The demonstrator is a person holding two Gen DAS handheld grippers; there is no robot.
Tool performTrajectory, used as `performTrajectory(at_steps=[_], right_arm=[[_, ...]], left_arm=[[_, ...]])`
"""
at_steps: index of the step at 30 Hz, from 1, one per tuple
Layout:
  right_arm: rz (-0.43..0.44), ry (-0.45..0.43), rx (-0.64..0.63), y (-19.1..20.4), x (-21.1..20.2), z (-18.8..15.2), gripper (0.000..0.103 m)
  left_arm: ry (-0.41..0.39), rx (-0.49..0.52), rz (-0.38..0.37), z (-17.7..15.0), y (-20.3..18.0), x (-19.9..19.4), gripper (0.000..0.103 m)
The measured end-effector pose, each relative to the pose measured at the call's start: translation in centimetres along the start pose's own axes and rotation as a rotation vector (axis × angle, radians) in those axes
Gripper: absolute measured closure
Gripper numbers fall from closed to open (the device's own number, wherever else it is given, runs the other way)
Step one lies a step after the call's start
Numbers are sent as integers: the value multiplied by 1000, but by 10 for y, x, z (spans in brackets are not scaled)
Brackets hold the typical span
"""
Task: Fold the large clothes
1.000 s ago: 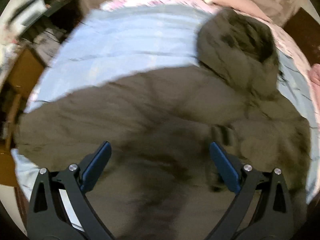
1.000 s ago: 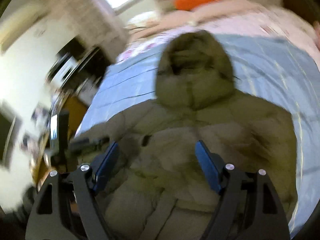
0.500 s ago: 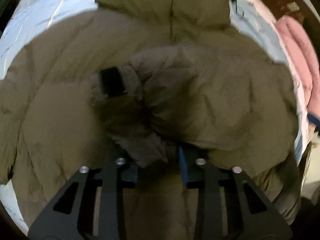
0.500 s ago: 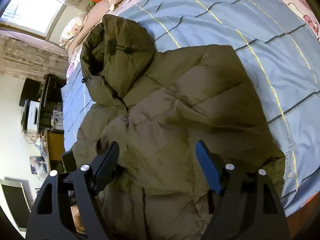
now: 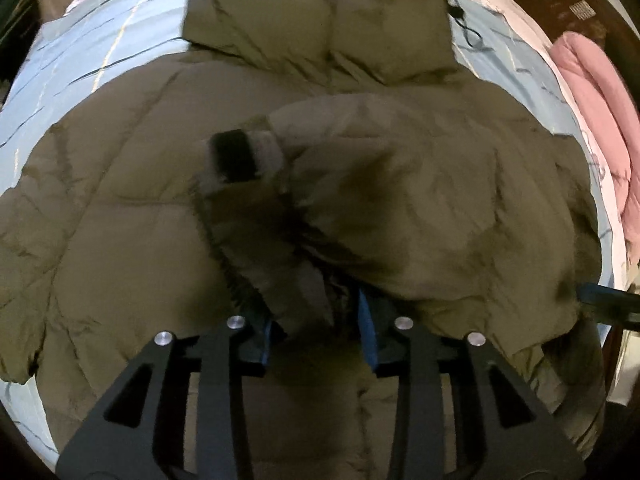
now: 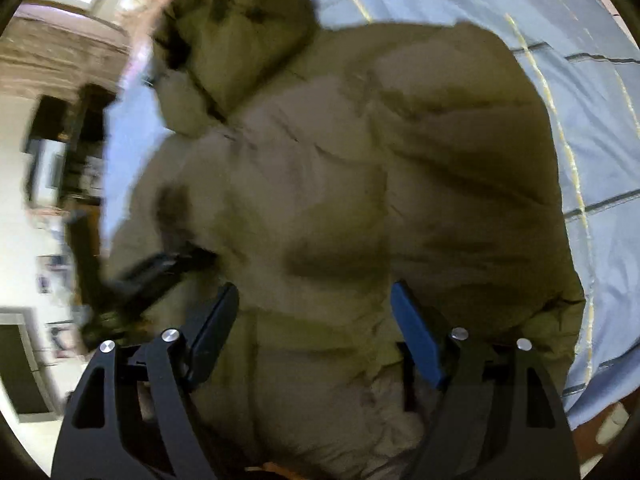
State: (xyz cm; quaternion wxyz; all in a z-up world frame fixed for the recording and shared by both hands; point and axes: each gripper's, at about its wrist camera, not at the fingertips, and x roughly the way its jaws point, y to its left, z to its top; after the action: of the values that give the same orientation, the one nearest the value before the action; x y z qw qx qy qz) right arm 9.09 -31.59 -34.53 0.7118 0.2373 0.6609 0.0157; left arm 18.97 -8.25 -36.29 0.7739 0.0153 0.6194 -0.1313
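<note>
An olive-green hooded puffer jacket [image 5: 120, 208] lies spread on a blue striped bed sheet [image 5: 100, 40], hood [image 5: 320, 12] at the far end. One sleeve [image 5: 400, 200] with a dark cuff [image 5: 234, 156] is folded across the body. My left gripper [image 5: 314, 326] is shut on a fold of the jacket sleeve near its lower edge. In the right wrist view the jacket [image 6: 360, 180] fills the frame, and my right gripper [image 6: 316, 328] is open just above it, holding nothing. My left gripper also shows there [image 6: 160, 268], blurred at the left.
A pink quilt [image 5: 596, 92] lies at the right edge of the bed. Blue sheet [image 6: 592, 100] is bare to the right of the jacket. Dark furniture and a pale wall [image 6: 60, 152] stand beyond the bed's left side.
My left gripper went from open to shut on the sleeve and has carried it further over the jacket body. My right gripper stayed open and moved closer to the jacket.
</note>
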Motion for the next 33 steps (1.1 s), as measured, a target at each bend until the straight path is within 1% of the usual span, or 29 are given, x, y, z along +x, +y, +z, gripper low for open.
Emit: performTrajectory(at_steps=[2, 3, 4, 6, 8, 10, 11, 13, 14, 15, 16, 17, 18, 19, 20, 21, 24, 25, 26, 28, 30, 31, 32, 33], right_arm=[[-120, -14, 47, -16, 7, 6, 32], [-171, -31, 76, -26, 8, 10, 35], [-221, -55, 114, -40, 7, 15, 36], [-289, -102, 173, -59, 2, 24, 36], [-310, -111, 197, -67, 3, 27, 36], [-311, -108, 200, -65, 1, 26, 36], [-314, -127, 199, -62, -4, 26, 36], [-258, -251, 194, -47, -32, 22, 36], [-247, -299, 173, -41, -42, 22, 36], [-267, -392, 115, -25, -58, 22, 36], [-299, -448, 76, -16, -65, 22, 36], [-330, -496, 35, -6, -69, 23, 36], [-343, -506, -3, 1, -65, 26, 36], [-344, -488, -22, 5, -55, 29, 36], [-343, -450, -33, 3, -42, 33, 37], [-348, -401, -26, -3, -26, 38, 41], [-378, -261, 13, -20, 16, 43, 42], [-379, -245, 16, -20, 27, 43, 41], [-385, -240, 17, -19, 31, 43, 41], [-386, -250, 40, -14, 21, 40, 41], [-335, -298, 54, -4, 6, 34, 41], [-301, -322, 34, 6, -3, 31, 41], [-290, -329, 11, 14, -8, 28, 41], [-283, -327, -11, 21, -10, 25, 41]], left_arm=[[2, 32, 5, -2, -10, 3, 67], [4, 57, 4, -3, -17, 4, 66], [6, 67, -2, -7, -15, 3, 64], [19, 86, -18, -10, -20, 4, 60], [29, 94, -22, -11, -21, 5, 55], [28, 95, -22, -12, -20, 4, 55], [27, 91, -24, -11, -19, 3, 55], [22, 72, -29, -11, -13, -1, 55], [20, 53, -33, -9, -9, -2, 54], [21, 32, -35, -8, -7, -2, 53], [23, 22, -38, -8, -3, -4, 51], [27, 13, -40, -9, 0, -3, 48], [30, 7, -37, -11, 4, -3, 47], [32, 9, -33, -11, 5, -1, 47], [32, 20, -25, -12, 4, 1, 45], [30, 29, -17, -14, 5, 1, 45], [18, 63, 8, -17, 6, -2, 42], [14, 74, 15, -18, 5, -3, 40], [9, 84, 18, -18, 6, -6, 39], [-13, 91, 22, -17, 9, -13, 39], [-40, 74, 16, -15, 15, -23, 35], [-52, 57, 7, -15, 19, -27, 30], [-69, 25, -5, -13, 24, -32, 26], [-72, 7, -12, -10, 26, -33, 25]])
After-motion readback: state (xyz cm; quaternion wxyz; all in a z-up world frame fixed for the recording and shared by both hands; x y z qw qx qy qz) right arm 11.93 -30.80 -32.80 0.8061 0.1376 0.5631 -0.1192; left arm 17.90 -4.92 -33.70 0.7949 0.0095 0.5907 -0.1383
